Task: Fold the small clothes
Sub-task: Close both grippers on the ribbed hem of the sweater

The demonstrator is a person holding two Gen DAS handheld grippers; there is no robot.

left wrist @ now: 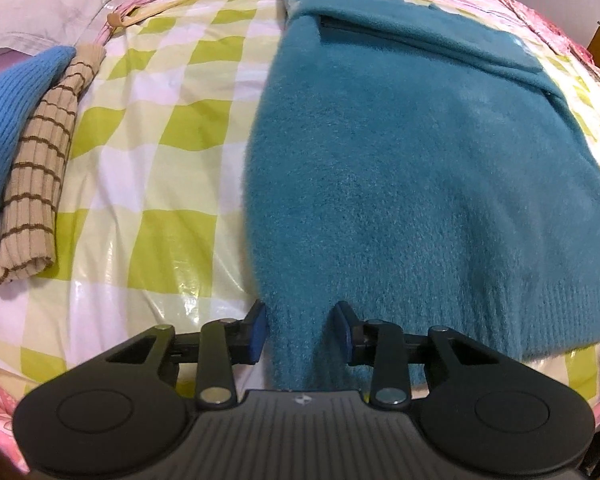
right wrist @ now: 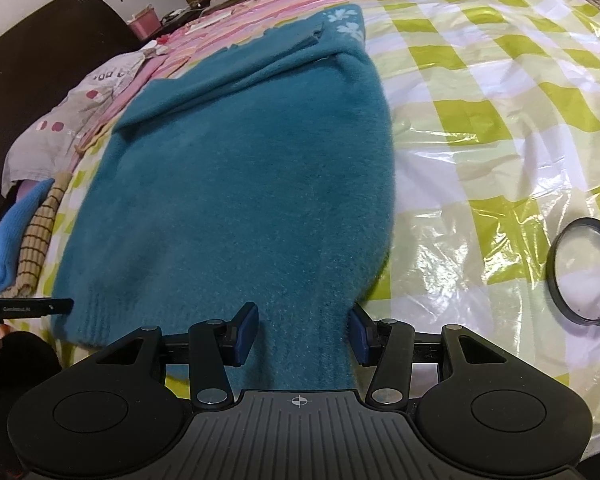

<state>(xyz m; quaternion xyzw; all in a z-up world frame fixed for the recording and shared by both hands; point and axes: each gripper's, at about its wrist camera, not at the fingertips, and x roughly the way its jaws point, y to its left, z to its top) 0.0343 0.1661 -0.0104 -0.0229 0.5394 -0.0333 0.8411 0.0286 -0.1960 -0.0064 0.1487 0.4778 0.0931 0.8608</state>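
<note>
A fuzzy teal sweater lies flat on the checked plastic sheet, sleeves folded across its far end. My left gripper is open, with the sweater's near left hem corner between its blue pads. My right gripper is open too, with the near right hem corner of the sweater between its pads. The cloth runs back between both pairs of fingers toward the cameras. Neither pair of pads presses the fabric.
A blue knit and a tan striped knit lie folded at the left. A grey patterned pillow lies behind them. A magnifying glass lies on the sheet at the right. The left gripper's edge shows in the right wrist view.
</note>
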